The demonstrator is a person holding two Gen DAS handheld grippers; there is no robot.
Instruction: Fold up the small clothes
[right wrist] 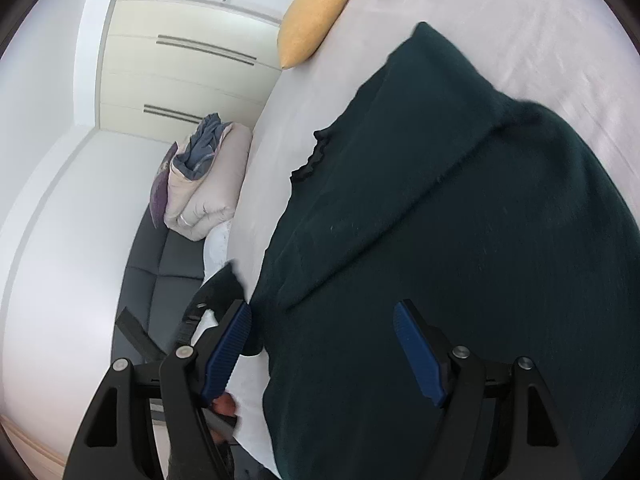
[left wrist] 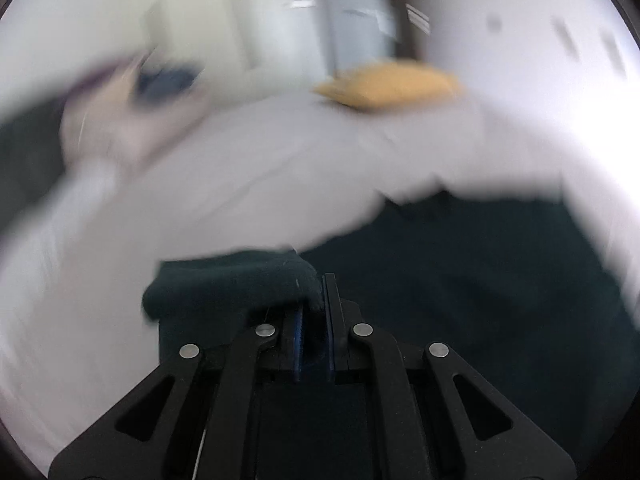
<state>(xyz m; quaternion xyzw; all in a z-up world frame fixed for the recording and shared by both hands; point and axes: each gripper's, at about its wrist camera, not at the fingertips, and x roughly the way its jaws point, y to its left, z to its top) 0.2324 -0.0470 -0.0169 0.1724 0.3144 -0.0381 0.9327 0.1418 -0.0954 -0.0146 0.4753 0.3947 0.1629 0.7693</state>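
Dark green garment (right wrist: 460, 240) spread on the bed (right wrist: 520, 20). Left tongs (left wrist: 316, 300) clenched, apparently on a bunched fold; right tongs (right wrist: 324, 320) released above it.

The garment (right wrist: 460, 248) lies spread on the bed (right wrist: 500, 12), a cushion (right wrist: 312, 16) at the bed's far edge, folded bedding (right wrist: 204, 184) beside its left edge.

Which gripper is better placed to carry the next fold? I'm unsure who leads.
Left. The left gripper is already shut on the dark green garment, while the right gripper hangs open above it, holding nothing.
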